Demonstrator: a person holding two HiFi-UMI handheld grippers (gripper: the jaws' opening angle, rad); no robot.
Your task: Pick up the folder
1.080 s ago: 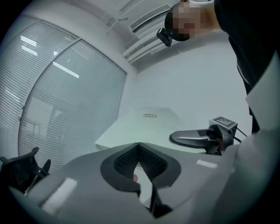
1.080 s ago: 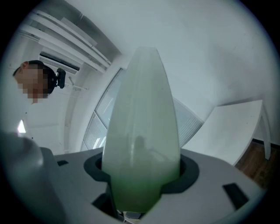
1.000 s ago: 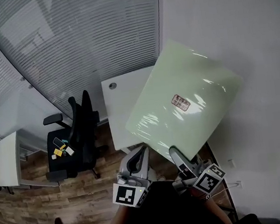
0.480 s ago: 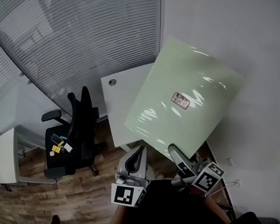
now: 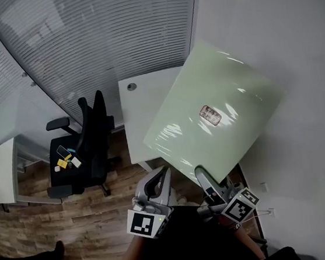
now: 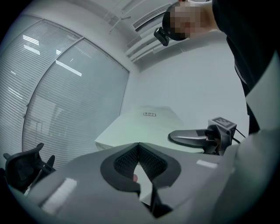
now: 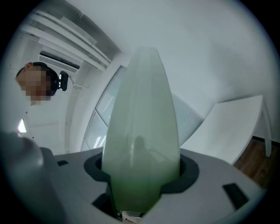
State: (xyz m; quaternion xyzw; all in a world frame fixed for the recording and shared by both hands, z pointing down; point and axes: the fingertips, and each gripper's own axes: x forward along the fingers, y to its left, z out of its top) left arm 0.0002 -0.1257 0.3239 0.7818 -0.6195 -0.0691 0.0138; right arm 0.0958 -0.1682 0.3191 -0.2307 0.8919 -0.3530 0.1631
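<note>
A large pale green folder (image 5: 223, 98) with a small label (image 5: 210, 114) hangs in the air, tilted over the corner of a white desk (image 5: 139, 108). My right gripper (image 5: 205, 180) is shut on its near edge. In the right gripper view the folder (image 7: 142, 122) stands edge-on between the jaws of that gripper (image 7: 142, 186). My left gripper (image 5: 160, 181) floats beside it to the left, shut and holding nothing. The left gripper view shows this gripper (image 6: 139, 151) with its pads together, the folder (image 6: 140, 124) ahead and the right gripper (image 6: 197, 138) to the right.
A black office chair (image 5: 88, 147) with small items on its seat stands left of the desk on a wooden floor (image 5: 86, 224). Another white desk (image 5: 0, 173) is at the far left. A curved glass wall with blinds (image 5: 81, 42) runs behind; a white wall (image 5: 294, 51) is on the right.
The folder and both grippers stay where they were. Only the head view has drifted slightly.
</note>
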